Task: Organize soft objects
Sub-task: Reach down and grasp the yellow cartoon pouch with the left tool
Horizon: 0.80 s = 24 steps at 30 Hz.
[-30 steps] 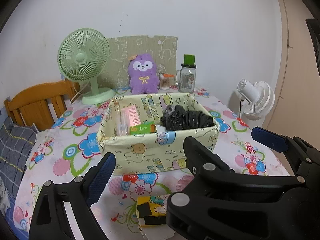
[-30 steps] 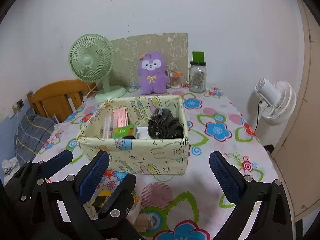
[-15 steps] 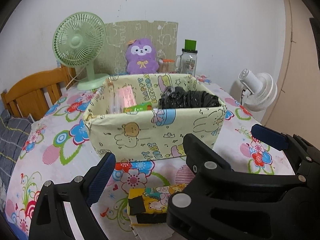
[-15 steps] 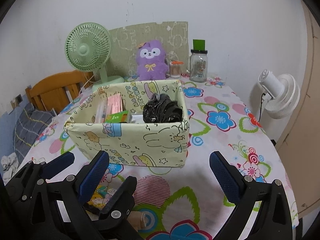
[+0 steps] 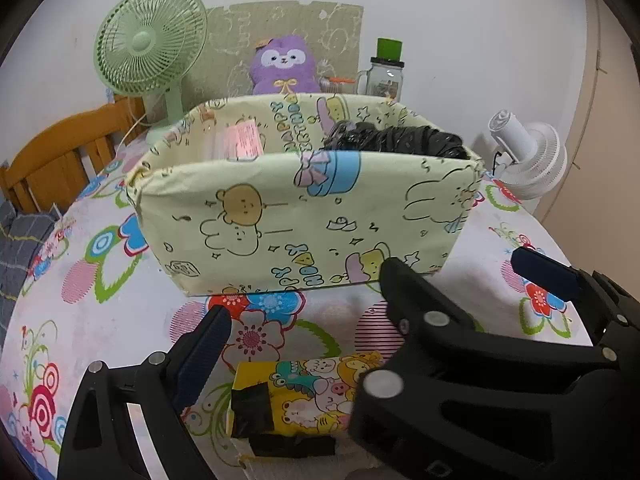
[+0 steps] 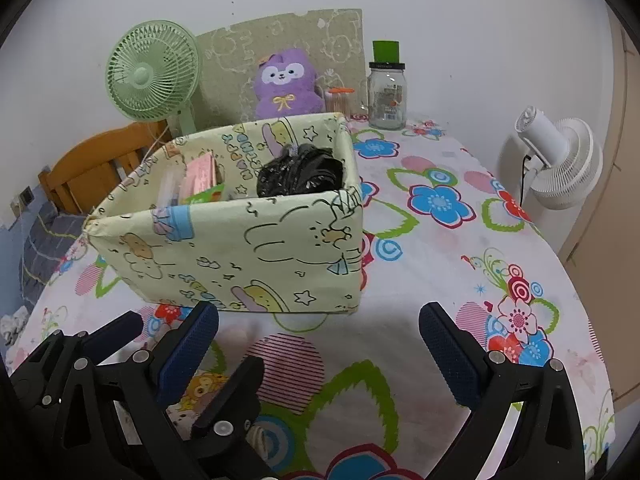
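A pale yellow fabric basket (image 5: 304, 216) with cartoon prints stands mid-table; it also shows in the right wrist view (image 6: 240, 248). Inside lie a black crumpled bag (image 5: 400, 140), a pink packet (image 5: 242, 142) and a green packet (image 6: 202, 194). A yellow cartoon tissue pack (image 5: 296, 396) lies on the table in front of the basket, between my left gripper's fingers. My left gripper (image 5: 372, 304) is open and low over that pack. My right gripper (image 6: 320, 356) is open and empty, just right of the left one.
At the back stand a green desk fan (image 5: 150, 46), a purple plush (image 5: 282, 66), a glass jar with a green lid (image 6: 386, 88) and a cardboard sheet. A white fan (image 6: 556, 156) stands off the table's right edge. A wooden chair (image 5: 52, 160) is at left.
Both grippers have dropped lower and moved closer to the basket, which now looks larger. The tissue pack now sits between the left gripper's fingers. Both stay open.
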Each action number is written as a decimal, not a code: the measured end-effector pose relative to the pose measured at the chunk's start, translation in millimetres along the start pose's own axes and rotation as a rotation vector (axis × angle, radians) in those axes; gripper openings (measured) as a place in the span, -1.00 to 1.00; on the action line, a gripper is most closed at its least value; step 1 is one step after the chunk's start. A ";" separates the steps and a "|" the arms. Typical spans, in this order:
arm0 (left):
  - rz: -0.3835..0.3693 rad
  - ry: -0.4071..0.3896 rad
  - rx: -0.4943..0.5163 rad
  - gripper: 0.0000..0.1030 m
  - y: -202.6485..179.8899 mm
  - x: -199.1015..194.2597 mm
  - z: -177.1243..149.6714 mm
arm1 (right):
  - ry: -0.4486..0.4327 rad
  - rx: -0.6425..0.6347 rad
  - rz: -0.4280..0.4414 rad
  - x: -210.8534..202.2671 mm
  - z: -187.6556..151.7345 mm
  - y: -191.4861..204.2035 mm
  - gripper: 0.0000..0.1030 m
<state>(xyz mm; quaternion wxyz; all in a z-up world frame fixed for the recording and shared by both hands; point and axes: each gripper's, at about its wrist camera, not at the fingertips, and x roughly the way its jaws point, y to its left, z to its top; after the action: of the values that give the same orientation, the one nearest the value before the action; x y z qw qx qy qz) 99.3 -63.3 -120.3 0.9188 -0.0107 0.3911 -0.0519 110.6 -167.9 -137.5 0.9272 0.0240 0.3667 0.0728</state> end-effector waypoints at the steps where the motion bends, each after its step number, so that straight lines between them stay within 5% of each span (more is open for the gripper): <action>1: 0.002 0.006 -0.004 0.85 1.1 2.4 -0.3 | 0.003 0.001 -0.001 1.2 -0.2 -0.6 0.97; 16: 0.013 0.077 -0.012 0.83 2.0 16.8 -11.4 | 0.070 0.000 -0.005 18.5 -9.4 -3.8 0.97; 24: 0.038 0.081 0.014 0.53 -2.0 13.0 -20.6 | 0.073 -0.007 -0.002 16.6 -12.9 -2.1 0.97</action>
<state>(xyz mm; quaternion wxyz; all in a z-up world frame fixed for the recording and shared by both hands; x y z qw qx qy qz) 93.3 -66.2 -143.8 0.9031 0.0053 0.4277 -0.0378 113.9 -167.6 -158.3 0.9134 0.0178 0.4000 0.0737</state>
